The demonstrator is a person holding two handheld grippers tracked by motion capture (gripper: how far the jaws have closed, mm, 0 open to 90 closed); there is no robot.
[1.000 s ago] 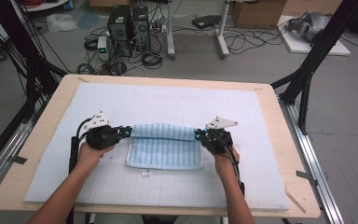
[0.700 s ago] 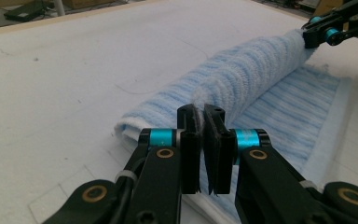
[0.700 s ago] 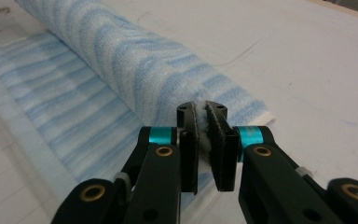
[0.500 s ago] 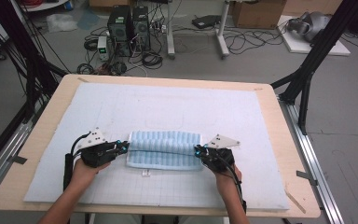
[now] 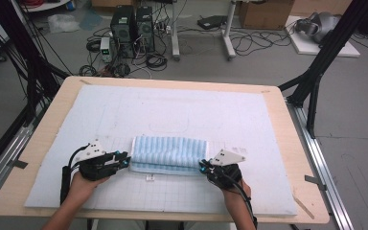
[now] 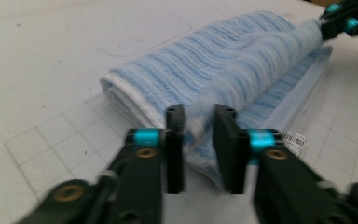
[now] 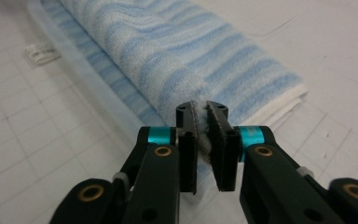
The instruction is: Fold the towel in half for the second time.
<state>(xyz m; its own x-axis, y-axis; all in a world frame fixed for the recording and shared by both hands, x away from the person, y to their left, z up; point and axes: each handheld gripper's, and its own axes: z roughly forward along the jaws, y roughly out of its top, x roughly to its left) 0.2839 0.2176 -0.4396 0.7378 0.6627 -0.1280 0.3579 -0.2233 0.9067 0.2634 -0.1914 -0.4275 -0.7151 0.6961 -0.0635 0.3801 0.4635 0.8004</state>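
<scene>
Since a second ago you have drawn both grippers toward your side of the white mat (image 5: 268,124), and the blue striped towel (image 5: 168,152) has come with them, its near layer folding over the rest.

Starting at the towel's left end, you are holding the left gripper (image 5: 123,159) low against that end. In the left gripper view the left gripper (image 6: 199,127) has its two black jaws standing a little apart with a bunched fold of towel (image 6: 242,70) pinched between them; the cloth is filling the gap and rising from the jaws in a lifted ridge that is running away toward the other gripper at the far end.

Across the middle, the towel is lying on the mat as a long folded band, its white hem and a small label (image 5: 149,178) showing at the edge nearest you, just off the towel's lower side.

At the towel's right end, you are keeping the right gripper (image 5: 204,166) on the near corner. In the right gripper view the right gripper (image 7: 203,112) has its jaws nearly together, squeezing a thin edge of towel (image 7: 168,51) between them, with the rest of the towel stretching away beyond the jaw tips and the label (image 7: 41,52) lying on the mat beside it.
</scene>
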